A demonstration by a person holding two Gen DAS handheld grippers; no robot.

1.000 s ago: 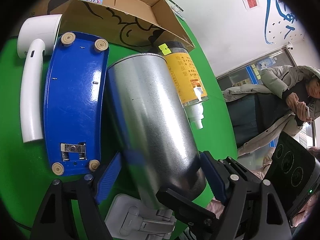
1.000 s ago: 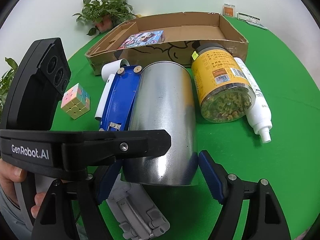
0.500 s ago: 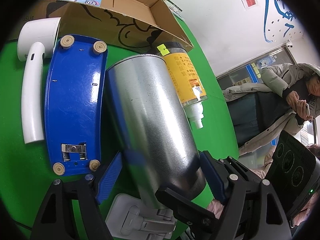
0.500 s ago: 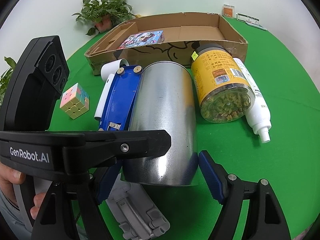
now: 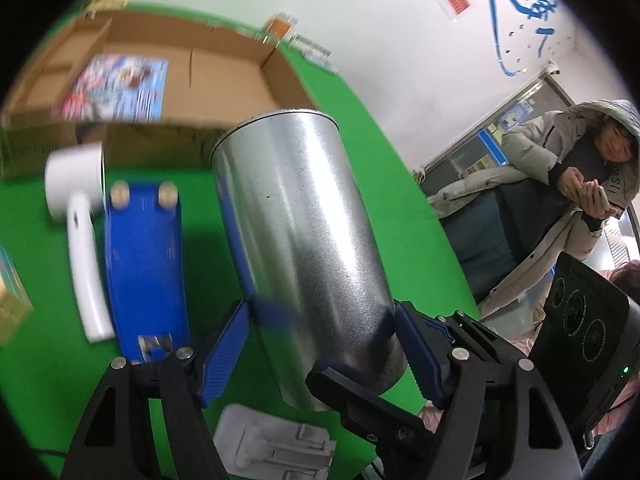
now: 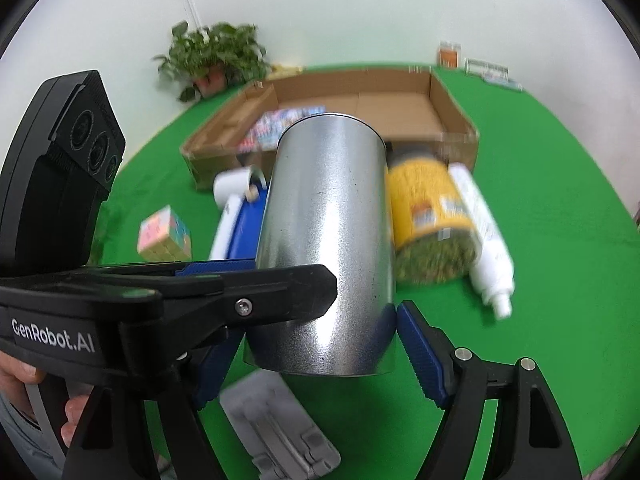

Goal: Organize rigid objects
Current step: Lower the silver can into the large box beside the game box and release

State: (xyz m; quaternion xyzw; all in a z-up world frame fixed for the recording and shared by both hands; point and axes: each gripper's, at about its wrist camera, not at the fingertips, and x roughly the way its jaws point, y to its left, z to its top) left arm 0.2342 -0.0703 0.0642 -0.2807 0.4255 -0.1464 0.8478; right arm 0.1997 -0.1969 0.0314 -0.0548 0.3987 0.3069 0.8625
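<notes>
A silver metal can [image 5: 296, 232] [image 6: 328, 220] hangs tilted above the green table, held at its near end from two sides. My left gripper [image 5: 320, 352] has its blue pads against the can and its jaws are closing on it. My right gripper [image 6: 320, 360] is shut on the same end of the can. The left gripper's black body [image 6: 160, 300] crosses in front of the can in the right wrist view. Beyond the can lies an open cardboard box [image 6: 452, 108] [image 5: 224, 68] with a colourful booklet [image 5: 120, 88] inside.
On the table lie a blue flat base [image 5: 144, 264], a white dryer-like tool [image 5: 80, 240], a yellow-labelled jar [image 6: 428, 216], a white bottle [image 6: 484, 232], a pastel cube [image 6: 164, 236] and a grey folding stand [image 6: 276, 428]. A person in a hooded coat [image 5: 560, 184] stands at the right.
Both grippers have risen with the can, which has left the table and now hangs above the blue base and the jar. More of the box's inside shows.
</notes>
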